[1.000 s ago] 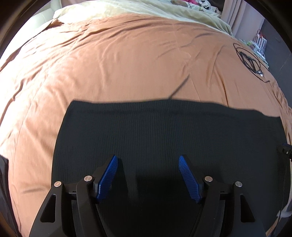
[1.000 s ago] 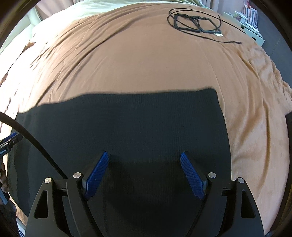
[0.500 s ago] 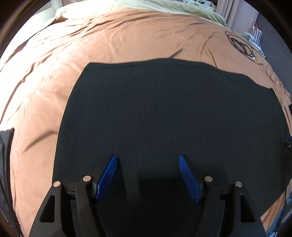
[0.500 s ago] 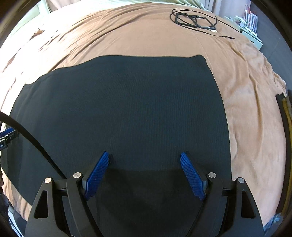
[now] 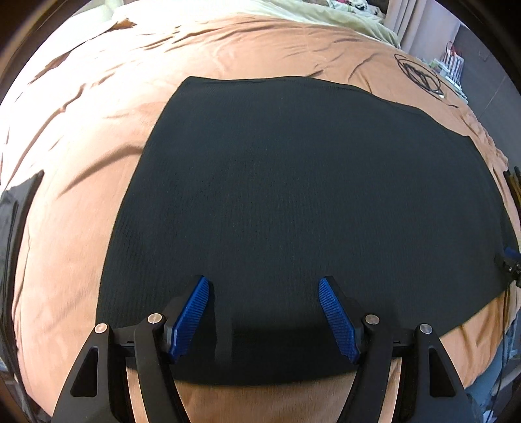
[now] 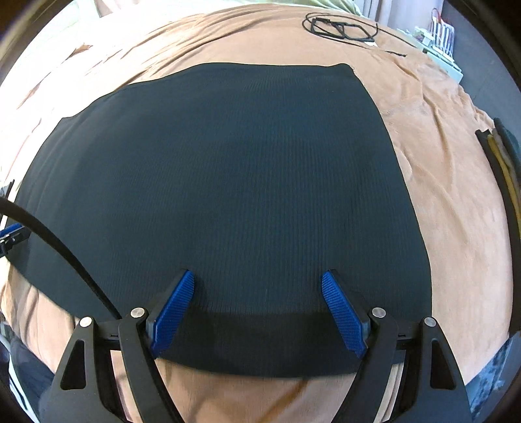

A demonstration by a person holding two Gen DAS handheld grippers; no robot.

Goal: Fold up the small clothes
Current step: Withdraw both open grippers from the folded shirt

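Both hands have drawn back toward the near side of the bed since a second ago, so the black ribbed garment [image 5: 293, 201], which then showed only its nearer half, now lies in full view with its near hem under the tool heads. It rests flat and spread out on the brown bedspread [image 5: 81, 136], smooth across its face, its far edge straight and its left side slanting outward toward the near hem.

The left tongs [image 5: 263, 312] stand wide, blue ribbed pads [image 5: 190, 320] apart, with nothing caught between them; only the cloth lies below the gap. The right tongs [image 6: 257, 309] are likewise spread wide and empty over the near hem of the same garment [image 6: 228, 195]. Whether either set of tips touches the fabric I cannot tell.

A black cable [image 6: 58, 247] runs across the lower left of the right-hand view, over the garment's corner. Far off on the bedspread [image 6: 439, 162] lies a loose coil of black cord [image 6: 338, 27], well apart from the garment. A pale green blanket [image 5: 325, 16] bunches at the far end of the bed. At the right edge of the bed sits a dark strip with a yellowish band [image 6: 503, 169]; what it is I cannot make out.
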